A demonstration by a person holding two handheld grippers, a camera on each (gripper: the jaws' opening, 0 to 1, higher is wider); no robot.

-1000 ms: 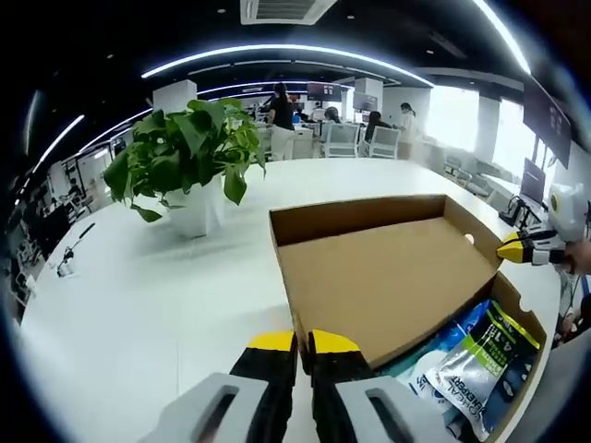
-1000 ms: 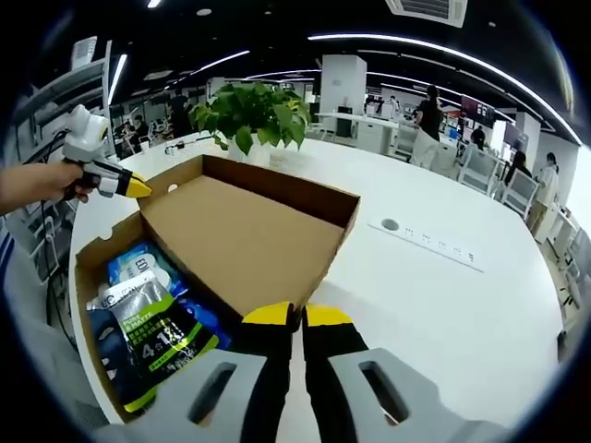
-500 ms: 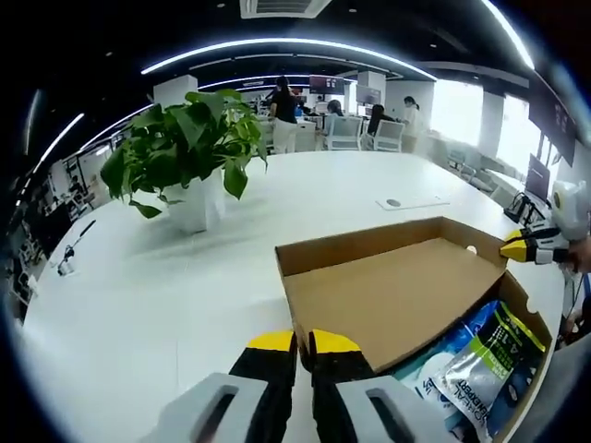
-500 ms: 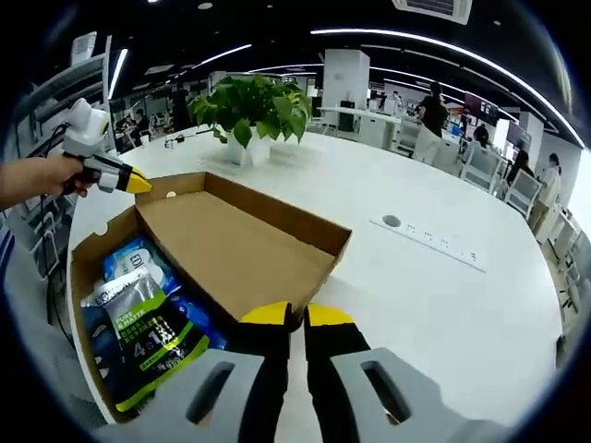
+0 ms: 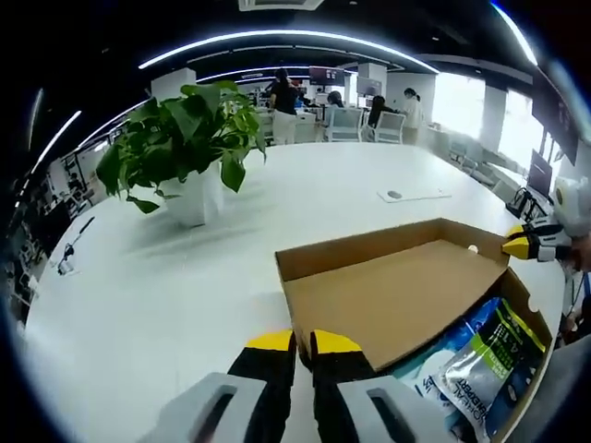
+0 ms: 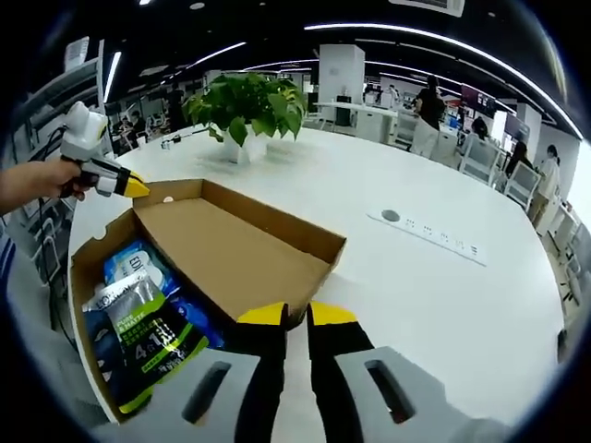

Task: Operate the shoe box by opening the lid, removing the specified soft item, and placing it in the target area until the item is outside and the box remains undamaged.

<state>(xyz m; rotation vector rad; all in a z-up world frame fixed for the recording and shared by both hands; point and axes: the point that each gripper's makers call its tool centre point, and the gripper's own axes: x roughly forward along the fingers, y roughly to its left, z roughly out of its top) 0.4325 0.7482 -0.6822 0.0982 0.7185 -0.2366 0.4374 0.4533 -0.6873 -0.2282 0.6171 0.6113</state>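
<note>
On the white table, open shoe box, packets inside, both claws together, gripping nothing.

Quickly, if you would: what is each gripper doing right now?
Left gripper: jaws shut on the lid edge.
Right gripper: jaws shut on the lid's other edge.

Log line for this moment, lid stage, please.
phase: lid folded open | left gripper: shut on lid corner | right gripper: shut on lid corner | soft packets: inside box
</note>
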